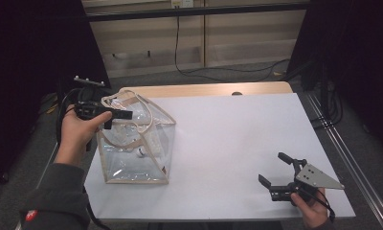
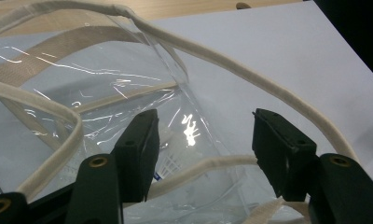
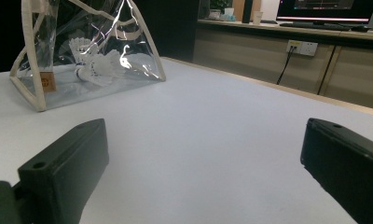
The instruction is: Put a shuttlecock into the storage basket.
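White sheeting covers the desk, which spans the middle of the high view, a strip of bare wood showing along its far edge. Beyond it, across the top of the frame, run pale wall panels with a black cable hanging down, and dark curtains close both sides.

Next in size, the clear plastic bag with cream trim stands at the left of the desk; the right gripper view shows white shuttlecocks lying inside it. The left gripper hangs at the bag's mouth, its jaws part open around the cream handle cord without pressing on it. That reads as a release after something went in, or a fresh reach for the handle. The next move calls for lifting clear without snagging the cords.

At lower right, the right gripper hovers low over bare desk, jaws wide and empty.
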`<action>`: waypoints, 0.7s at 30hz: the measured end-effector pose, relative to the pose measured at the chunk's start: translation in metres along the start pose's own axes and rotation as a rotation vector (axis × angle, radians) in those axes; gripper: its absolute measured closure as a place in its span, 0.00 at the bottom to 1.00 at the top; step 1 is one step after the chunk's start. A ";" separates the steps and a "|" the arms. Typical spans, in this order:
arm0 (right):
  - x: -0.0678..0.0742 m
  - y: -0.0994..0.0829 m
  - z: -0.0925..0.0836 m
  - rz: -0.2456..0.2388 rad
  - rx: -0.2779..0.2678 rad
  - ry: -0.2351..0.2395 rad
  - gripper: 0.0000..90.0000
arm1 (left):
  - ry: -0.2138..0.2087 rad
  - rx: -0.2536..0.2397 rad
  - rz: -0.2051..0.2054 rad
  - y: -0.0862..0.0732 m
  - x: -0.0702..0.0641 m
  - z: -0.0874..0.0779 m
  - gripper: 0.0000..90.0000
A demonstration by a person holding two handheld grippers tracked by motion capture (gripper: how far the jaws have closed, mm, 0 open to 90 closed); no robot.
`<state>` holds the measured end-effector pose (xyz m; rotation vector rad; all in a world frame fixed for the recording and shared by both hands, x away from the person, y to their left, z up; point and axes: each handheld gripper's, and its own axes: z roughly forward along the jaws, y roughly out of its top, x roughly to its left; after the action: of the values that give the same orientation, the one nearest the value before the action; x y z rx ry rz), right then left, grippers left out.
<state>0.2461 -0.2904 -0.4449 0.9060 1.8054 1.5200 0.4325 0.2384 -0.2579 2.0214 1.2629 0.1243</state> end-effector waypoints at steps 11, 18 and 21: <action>-0.001 -0.001 0.000 0.003 -0.001 0.000 0.01 | -0.047 0.016 0.016 -0.003 -0.003 0.003 0.34; 0.000 0.000 0.000 0.000 -0.001 0.002 0.01 | -0.064 0.015 0.026 -0.004 -0.007 0.002 0.24; 0.001 0.001 0.001 -0.002 -0.003 0.003 0.01 | -0.065 0.003 0.019 -0.004 -0.009 0.000 0.19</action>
<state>0.2464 -0.2887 -0.4443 0.9009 1.8055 1.5226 0.4246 0.2319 -0.2579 2.0237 1.2044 0.0649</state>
